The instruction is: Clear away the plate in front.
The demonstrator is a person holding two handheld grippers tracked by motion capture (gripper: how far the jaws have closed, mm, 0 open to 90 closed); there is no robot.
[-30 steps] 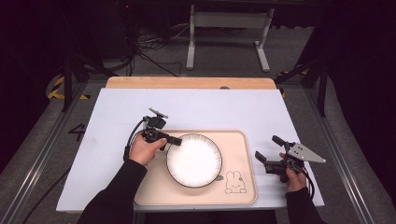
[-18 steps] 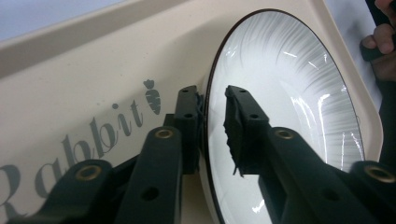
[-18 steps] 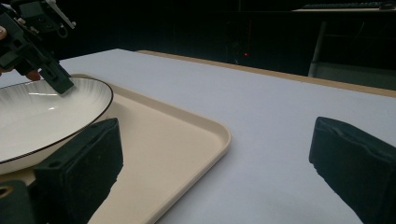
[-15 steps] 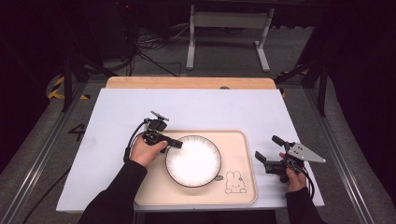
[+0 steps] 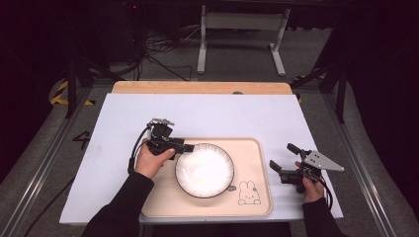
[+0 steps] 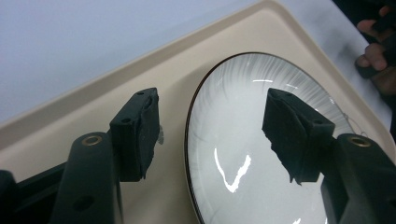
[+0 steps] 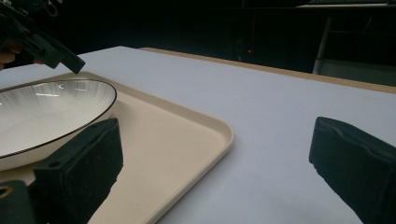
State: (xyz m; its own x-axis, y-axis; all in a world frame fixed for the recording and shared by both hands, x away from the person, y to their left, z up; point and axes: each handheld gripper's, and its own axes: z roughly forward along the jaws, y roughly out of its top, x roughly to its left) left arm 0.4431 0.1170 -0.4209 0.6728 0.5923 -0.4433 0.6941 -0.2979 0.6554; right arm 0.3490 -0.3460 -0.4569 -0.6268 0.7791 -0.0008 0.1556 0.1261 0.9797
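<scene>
A white plate point(image 5: 205, 170) with a thin dark rim lies flat on a beige tray point(image 5: 257, 197) that has a rabbit drawing. My left gripper point(image 5: 190, 147) is at the plate's left rim. In the left gripper view its jaws point(image 6: 212, 121) straddle the rim of the plate point(image 6: 243, 140), one pad over the tray point(image 6: 177, 70) and one over the plate's bowl, neither pressing. These jaws have just been opening. My right gripper point(image 5: 282, 155) rests open beside the tray's right edge. Its view looks across the tray point(image 7: 187, 135) to the plate point(image 7: 42, 112).
The tray sits on a white table cover point(image 5: 222, 113), with a wooden strip point(image 5: 197, 88) along the far edge. Beyond it are a dark floor, cables and a metal stand. The left gripper's tip point(image 7: 42, 42) shows over the plate in the right gripper view.
The plate has settled very slightly nearer on the tray, with the left gripper still at its rim. The right gripper has not moved.
</scene>
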